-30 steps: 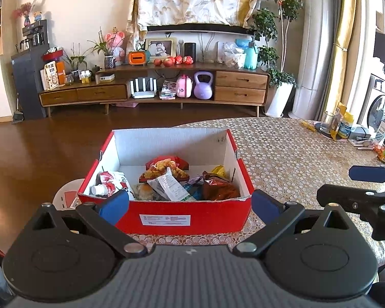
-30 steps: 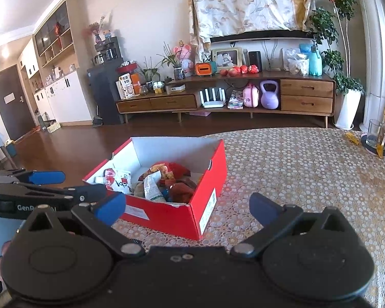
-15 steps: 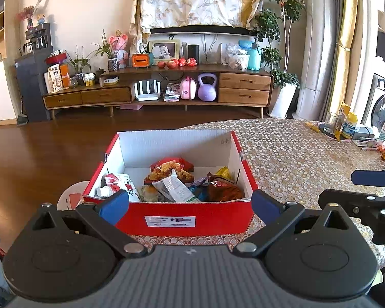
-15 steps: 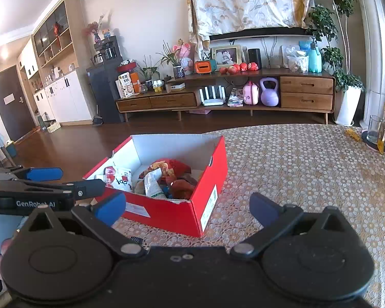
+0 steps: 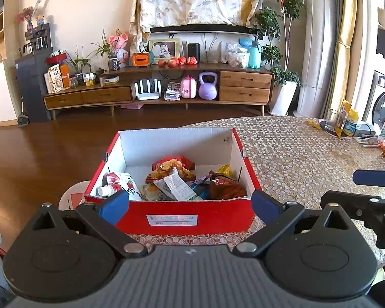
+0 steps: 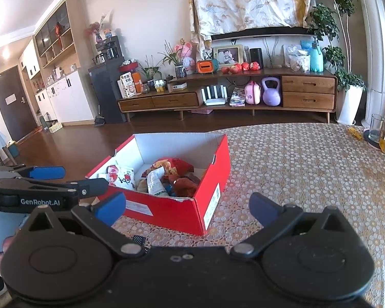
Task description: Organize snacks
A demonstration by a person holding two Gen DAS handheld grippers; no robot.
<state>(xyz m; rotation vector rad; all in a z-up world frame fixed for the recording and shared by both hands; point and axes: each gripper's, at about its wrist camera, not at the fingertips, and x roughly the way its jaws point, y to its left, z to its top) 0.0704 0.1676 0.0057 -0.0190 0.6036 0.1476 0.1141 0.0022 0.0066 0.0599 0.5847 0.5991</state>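
Observation:
A red cardboard box (image 5: 182, 219) with a white inside stands on the patterned table and holds several snack packs (image 5: 172, 179). It also shows in the right wrist view (image 6: 182, 213), with the snacks (image 6: 164, 177) inside. My left gripper (image 5: 190, 205) is open and empty, just in front of the box's near wall. My right gripper (image 6: 187, 206) is open and empty, in front of the box's right corner. The right gripper shows at the right edge of the left wrist view (image 5: 369, 192). The left gripper shows at the left of the right wrist view (image 6: 54, 182).
The table (image 6: 308, 169) has a honeycomb-patterned cloth. A glass (image 6: 376, 128), bottles and small items (image 5: 349, 125) stand at its far right. A round white stool (image 5: 71, 197) is left of the box. Wooden floor and a TV cabinet (image 5: 166, 89) lie beyond.
Both grippers have drawn back and risen slightly from the box, so it sits a little lower and farther in each view. The jaws stay open.

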